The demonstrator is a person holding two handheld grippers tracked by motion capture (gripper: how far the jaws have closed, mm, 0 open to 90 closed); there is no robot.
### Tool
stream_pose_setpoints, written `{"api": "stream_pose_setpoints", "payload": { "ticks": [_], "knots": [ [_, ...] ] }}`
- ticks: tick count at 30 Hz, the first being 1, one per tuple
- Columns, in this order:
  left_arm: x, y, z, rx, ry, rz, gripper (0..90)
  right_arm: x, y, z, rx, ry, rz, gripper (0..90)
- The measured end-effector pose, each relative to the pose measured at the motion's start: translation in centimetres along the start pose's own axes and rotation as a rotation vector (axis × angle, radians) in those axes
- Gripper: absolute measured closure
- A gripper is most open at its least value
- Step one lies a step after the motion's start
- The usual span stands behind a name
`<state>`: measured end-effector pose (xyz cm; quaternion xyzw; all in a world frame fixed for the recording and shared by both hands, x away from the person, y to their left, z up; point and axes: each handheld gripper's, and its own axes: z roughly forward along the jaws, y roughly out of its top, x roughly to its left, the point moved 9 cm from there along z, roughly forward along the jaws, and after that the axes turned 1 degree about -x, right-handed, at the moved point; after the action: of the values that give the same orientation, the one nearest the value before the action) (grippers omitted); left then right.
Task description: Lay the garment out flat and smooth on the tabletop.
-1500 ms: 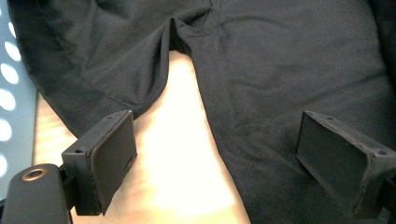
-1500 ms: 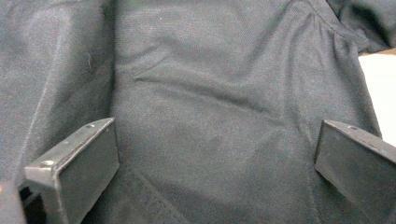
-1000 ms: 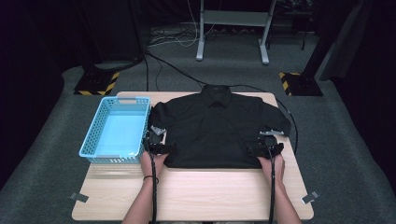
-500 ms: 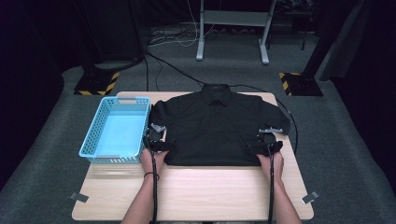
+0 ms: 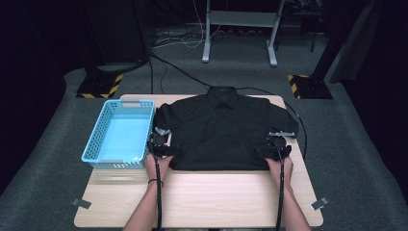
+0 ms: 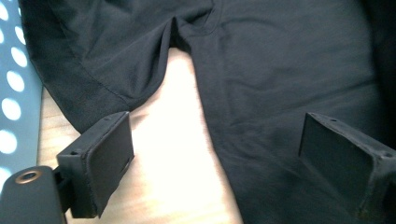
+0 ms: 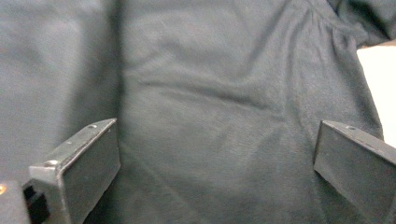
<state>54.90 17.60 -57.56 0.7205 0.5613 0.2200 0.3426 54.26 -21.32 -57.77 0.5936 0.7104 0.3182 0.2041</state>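
While the black shirt (image 5: 223, 130) lies spread flat on the desk (image 5: 202, 197), collar away from the person and hem toward them, both grippers sit at its lower corners. The left gripper (image 5: 162, 147) is at the hem's left corner, just beside the blue basket (image 5: 98, 132), and its jaws are spread wide. In the left gripper view, one jaw hangs over bare desk wood near the edge of the sleeve, the other over the body of the shirt (image 6: 289, 88); nothing lies pinched between them, and whether the tips touch the cloth cannot be told. The right gripper (image 5: 274, 149) is at the hem's right corner, below the right sleeve. Its jaws are also spread wide, and in the right gripper view both hang over shirt fabric (image 7: 219, 107) with only flat cloth between them. The person's hands hold each gripper from the near side.
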Motion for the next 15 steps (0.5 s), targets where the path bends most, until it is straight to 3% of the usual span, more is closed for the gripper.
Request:
{"api": "stream_pose_setpoints", "payload": {
  "ticks": [5,8,11,15],
  "knots": [
    [-2.2,1.2,-1.4,-0.049,-0.049,0.036,13.4,1.6,1.0,-1.7,-0.061,0.043,-0.034,6.3],
    [-3.9,1.7,-1.8,-0.065,-0.104,0.056,14.3,3.0,1.4,-2.1,-0.077,0.068,-0.062,11.8],
    [-5.8,1.7,-1.6,-0.046,-0.181,0.069,14.9,4.2,1.6,-2.1,-0.077,0.090,-0.079,17.1],
    [-7.5,1.3,-0.7,0.011,-0.212,0.116,24.6,5.4,1.2,-1.2,-0.023,0.099,-0.109,29.2]
  ]
}}
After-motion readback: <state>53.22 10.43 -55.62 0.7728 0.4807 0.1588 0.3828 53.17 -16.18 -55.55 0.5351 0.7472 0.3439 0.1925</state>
